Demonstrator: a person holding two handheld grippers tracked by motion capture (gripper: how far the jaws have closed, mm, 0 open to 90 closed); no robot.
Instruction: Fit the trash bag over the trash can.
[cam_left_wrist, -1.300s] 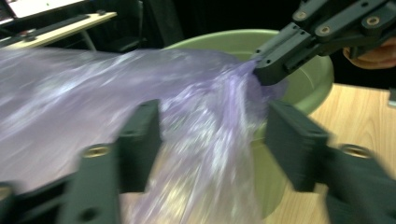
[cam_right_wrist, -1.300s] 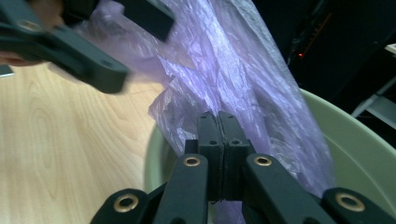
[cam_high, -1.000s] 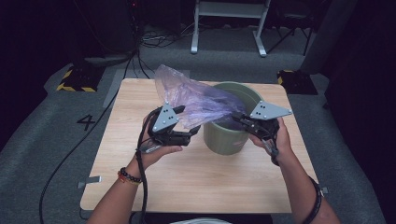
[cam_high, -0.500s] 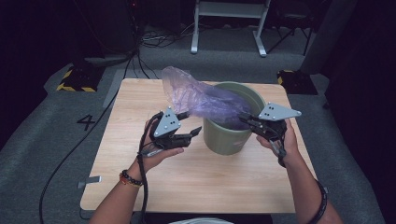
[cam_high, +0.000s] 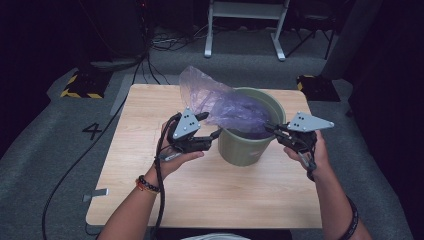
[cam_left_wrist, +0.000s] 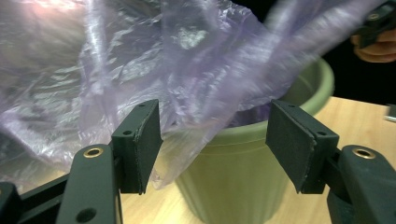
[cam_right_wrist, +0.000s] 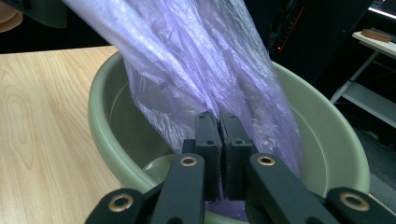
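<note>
The purple plastic bag (cam_high: 220, 102) runs lengthwise from the upper left of the high view down to the right into the green bucket (cam_high: 250, 145) at table centre. Left of the bucket, the left gripper (cam_high: 212, 125) points right toward the bag, its jaws released and just opening wider, pads clear of the film. At right, the right gripper (cam_high: 270, 129) points left over the rim, clamped on the bag.

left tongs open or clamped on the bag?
Open. In the left gripper view the left tongs stand apart; the purple plastic bag hangs beyond them, touching neither pad, over the green bucket.
</note>
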